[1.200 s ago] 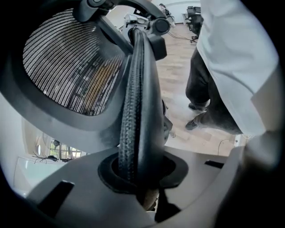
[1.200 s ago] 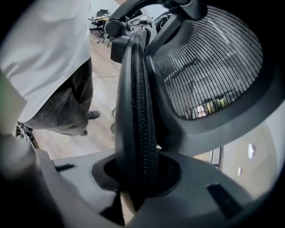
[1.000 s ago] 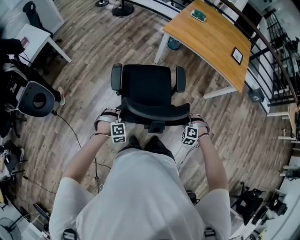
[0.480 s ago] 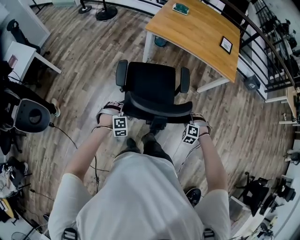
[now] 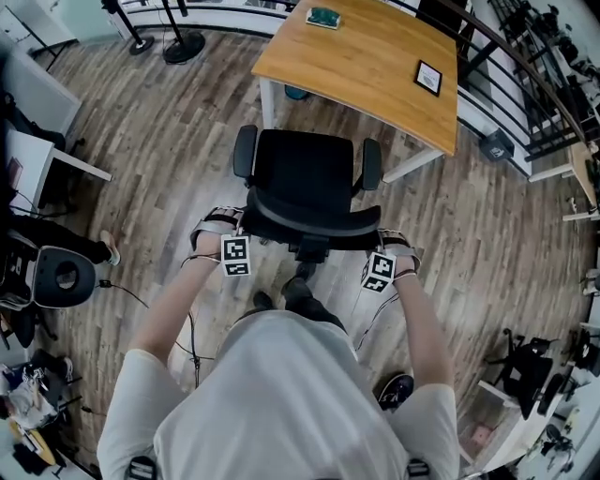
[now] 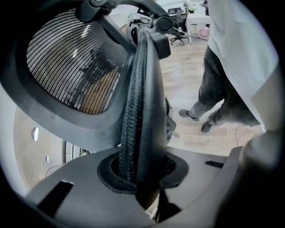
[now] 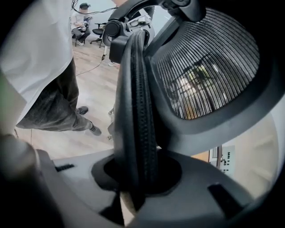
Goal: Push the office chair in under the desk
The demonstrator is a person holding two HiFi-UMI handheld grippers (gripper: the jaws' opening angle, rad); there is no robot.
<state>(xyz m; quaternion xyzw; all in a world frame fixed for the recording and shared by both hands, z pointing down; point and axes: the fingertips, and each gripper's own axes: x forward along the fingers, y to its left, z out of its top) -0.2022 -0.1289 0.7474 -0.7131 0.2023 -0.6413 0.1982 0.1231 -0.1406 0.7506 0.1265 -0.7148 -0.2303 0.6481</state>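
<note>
The black office chair (image 5: 302, 173) stands on the wood floor, its seat facing the wooden desk (image 5: 361, 66) and its front close to the desk's near edge. I stand behind it. My left gripper (image 5: 242, 225) is shut on the left rim of the mesh backrest (image 6: 138, 102). At the other side, my right gripper (image 5: 377, 240) is shut on the right rim of the backrest (image 7: 137, 102). In both gripper views the padded rim runs between the jaws, left gripper (image 6: 141, 176) and right gripper (image 7: 139, 180).
On the desk lie a green item (image 5: 323, 17) and a small black frame (image 5: 428, 77). A white desk leg (image 5: 266, 103) stands left of the chair, a blue bin (image 5: 295, 92) under the desk. A white side table (image 5: 42, 155), another chair (image 5: 58, 278) and floor cables lie left.
The chair, the person and both grippers have moved forward towards the desk; the chair's front is now nearer the desk's edge. Both grips on the backrest are unchanged.
</note>
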